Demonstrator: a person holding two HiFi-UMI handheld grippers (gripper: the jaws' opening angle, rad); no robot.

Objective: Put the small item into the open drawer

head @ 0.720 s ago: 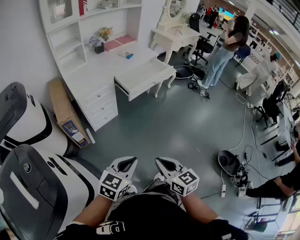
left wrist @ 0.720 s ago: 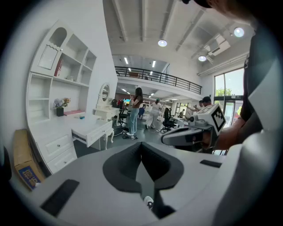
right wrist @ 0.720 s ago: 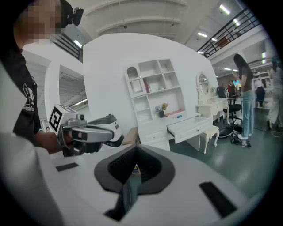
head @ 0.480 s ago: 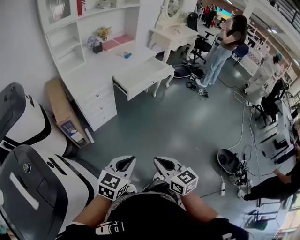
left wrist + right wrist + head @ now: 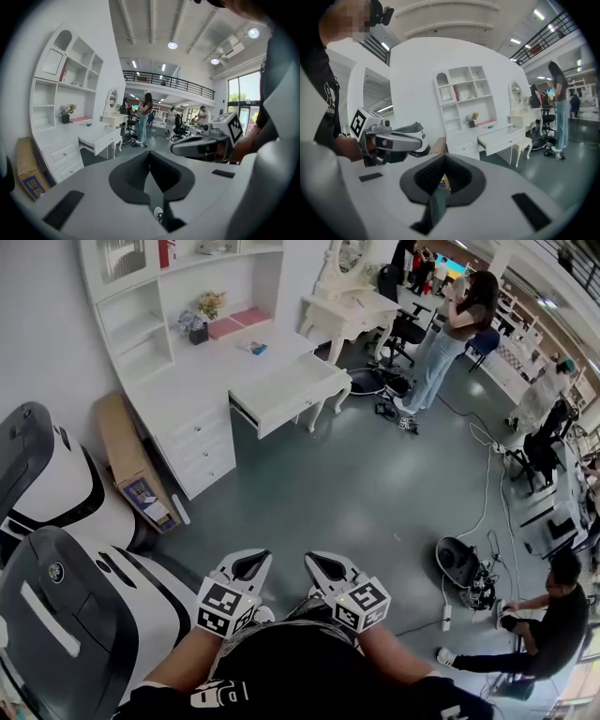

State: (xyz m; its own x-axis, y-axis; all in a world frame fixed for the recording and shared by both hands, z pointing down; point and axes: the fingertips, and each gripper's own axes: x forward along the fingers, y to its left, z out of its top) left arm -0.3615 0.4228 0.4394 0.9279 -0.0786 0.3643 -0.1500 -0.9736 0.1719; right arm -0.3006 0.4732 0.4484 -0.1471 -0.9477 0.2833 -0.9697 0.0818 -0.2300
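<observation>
Head view. Left gripper (image 5: 251, 566) and right gripper (image 5: 323, 568) at bottom centre, side by side and apart, held over the grey floor (image 5: 356, 493), well away from the furniture. White desk (image 5: 202, 381) at upper left, with its open drawer (image 5: 291, 390) pulled out toward frame centre. Small blue item (image 5: 255, 349) lying on the desk top behind the drawer, not inside it. Cardboard box (image 5: 127, 460) leaning beside the desk at left. White dressing table (image 5: 352, 310) at top centre. Standing person (image 5: 450, 334) at upper right, seated person (image 5: 553, 615) at lower right.

Left gripper view. Tongs pressed together at the tips, nothing pinched. Open drawer at centre left, small blue item on the desk top above it; right gripper at right of frame.

Right gripper view. Tongs likewise pressed together, empty. Left gripper at left of frame; desk and open drawer at centre right, small blue item on the desk top behind the drawer.
</observation>
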